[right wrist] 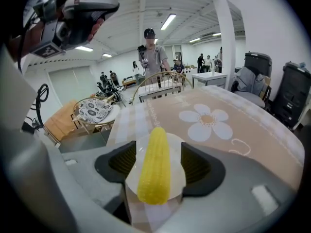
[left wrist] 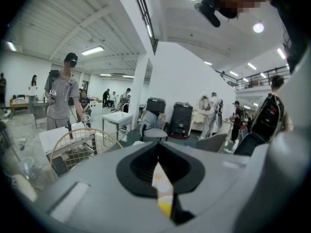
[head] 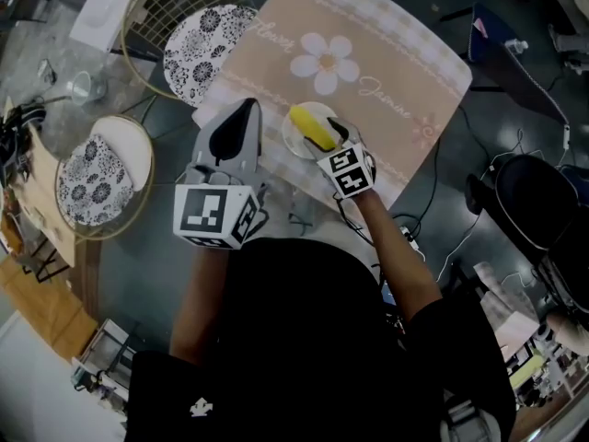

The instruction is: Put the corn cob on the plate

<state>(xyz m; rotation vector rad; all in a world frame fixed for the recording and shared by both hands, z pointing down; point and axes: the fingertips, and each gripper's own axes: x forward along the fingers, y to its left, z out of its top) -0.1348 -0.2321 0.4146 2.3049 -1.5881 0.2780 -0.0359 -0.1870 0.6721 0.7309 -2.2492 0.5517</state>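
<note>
At the far left, off the table, stand 2 round wire-framed chairs with black-and-white patterned cushions: 1 chair (head: 92, 180) near the person, the other chair (head: 207, 44) further off, just beside the table's left corner.

The left gripper (head: 245, 109) hovers over the table's left edge. Its claw is pressed together with nothing in it; its own view shows only a thin slit between the jaws, with a sliver of cloth and a spot of yellow behind it.

A beige tablecloth (head: 386, 53) with a white flower and checked borders covers the table. Near the table's near edge, about midway along it, sits a small white plate (head: 294, 144). The yellow corn cob (head: 316, 129) lies on this plate, lengthwise toward the right gripper.

The right gripper (head: 331, 136) is just right of the plate, tilted down at it. Its claw is spread wide: in the right gripper view the cob and plate show between the 2 jaws, and neither pad touches the cob.

Further right, off the table, cables (head: 442, 238) trail over the floor.
</note>
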